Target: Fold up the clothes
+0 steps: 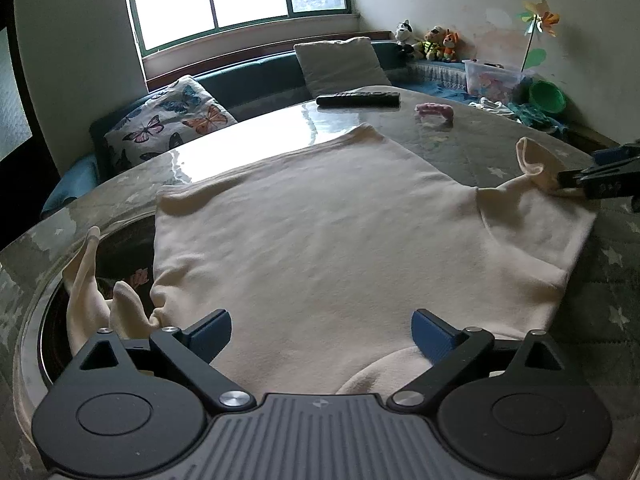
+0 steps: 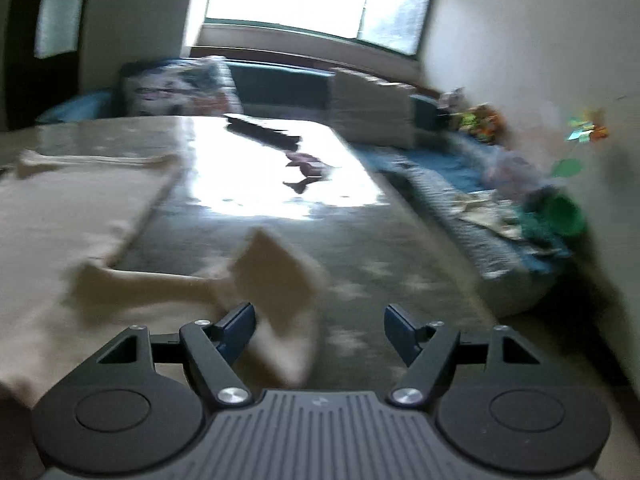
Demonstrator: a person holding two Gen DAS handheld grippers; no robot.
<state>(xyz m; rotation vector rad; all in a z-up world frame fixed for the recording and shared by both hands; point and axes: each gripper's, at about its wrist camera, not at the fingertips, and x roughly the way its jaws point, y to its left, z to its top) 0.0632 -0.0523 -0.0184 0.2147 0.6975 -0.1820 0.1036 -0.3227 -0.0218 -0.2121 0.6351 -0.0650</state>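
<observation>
A cream long-sleeved top (image 1: 320, 232) lies spread flat on the round table (image 1: 460, 140). My left gripper (image 1: 322, 334) is open just above its near edge, close to the collar. One sleeve (image 1: 86, 280) hangs off the table's left side. The other sleeve's cuff (image 1: 534, 162) is raised at the right, next to my right gripper (image 1: 568, 182). In the blurred right wrist view the right gripper (image 2: 320, 330) is open, with the cuff (image 2: 272, 272) standing just in front of its left finger (image 2: 240, 322). The top's body (image 2: 60, 216) lies to the left.
A black remote (image 1: 358, 99) and a small pink object (image 1: 434, 111) lie at the table's far side. A bench with cushions (image 1: 168, 120), soft toys (image 1: 434, 42), a clear box (image 1: 494, 78) and a green bowl (image 1: 547, 97) runs behind and to the right.
</observation>
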